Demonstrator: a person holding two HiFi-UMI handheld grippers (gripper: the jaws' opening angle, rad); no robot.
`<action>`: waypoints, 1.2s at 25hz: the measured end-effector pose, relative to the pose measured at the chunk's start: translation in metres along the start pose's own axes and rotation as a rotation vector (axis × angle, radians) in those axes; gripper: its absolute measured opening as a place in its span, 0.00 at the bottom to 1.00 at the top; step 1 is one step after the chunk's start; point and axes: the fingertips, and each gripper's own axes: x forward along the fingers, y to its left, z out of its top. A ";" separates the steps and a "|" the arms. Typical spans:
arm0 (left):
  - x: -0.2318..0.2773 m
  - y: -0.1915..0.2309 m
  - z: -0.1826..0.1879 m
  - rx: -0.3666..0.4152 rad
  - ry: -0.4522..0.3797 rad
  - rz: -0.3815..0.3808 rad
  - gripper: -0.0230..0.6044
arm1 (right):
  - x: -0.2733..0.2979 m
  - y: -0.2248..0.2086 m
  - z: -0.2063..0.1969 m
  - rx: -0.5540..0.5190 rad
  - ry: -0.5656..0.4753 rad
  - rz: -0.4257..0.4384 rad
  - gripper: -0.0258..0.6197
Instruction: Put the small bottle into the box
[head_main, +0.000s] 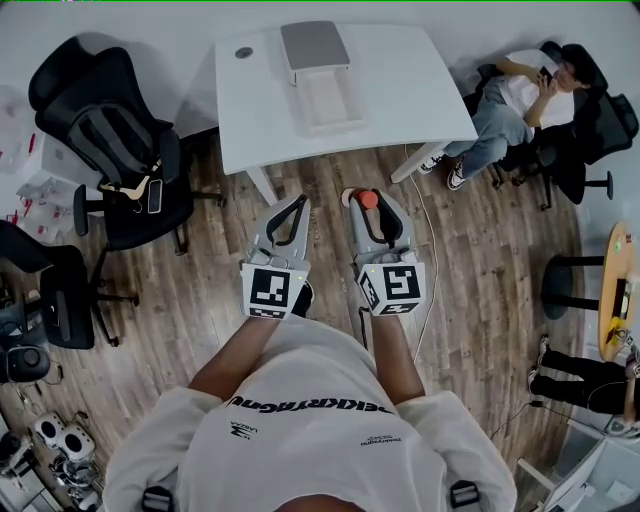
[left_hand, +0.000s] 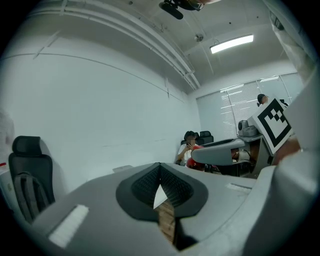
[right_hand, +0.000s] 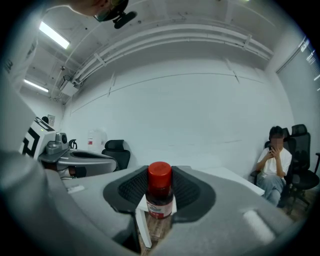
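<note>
The small bottle (head_main: 369, 201), dark with a red cap, stands upright between the fingertips of my right gripper (head_main: 363, 196), which is shut on it. In the right gripper view, the bottle (right_hand: 160, 192) fills the gap between the black pads (right_hand: 192, 190). My left gripper (head_main: 301, 204) is beside it, shut and holding nothing; its pads (left_hand: 175, 187) meet at the tip. Both grippers point level over the wooden floor, short of the white table (head_main: 420, 95). The box (head_main: 325, 100) lies open on that table, with its grey lid (head_main: 314, 45) folded back.
Black office chairs (head_main: 120, 130) stand to the left of the table. A person (head_main: 510, 100) sits on a chair at its right end. A small round disc (head_main: 244, 52) lies on the table's far left. A cable (head_main: 432, 250) runs over the floor on the right.
</note>
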 end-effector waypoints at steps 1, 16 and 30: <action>0.006 0.004 0.001 -0.002 0.001 0.000 0.04 | 0.006 -0.003 0.001 0.001 0.001 0.000 0.26; 0.083 0.052 0.000 -0.020 0.025 -0.009 0.04 | 0.090 -0.035 0.013 -0.003 0.023 0.012 0.26; 0.121 0.089 -0.006 -0.041 0.036 -0.002 0.04 | 0.150 -0.044 0.023 -0.013 0.019 0.023 0.26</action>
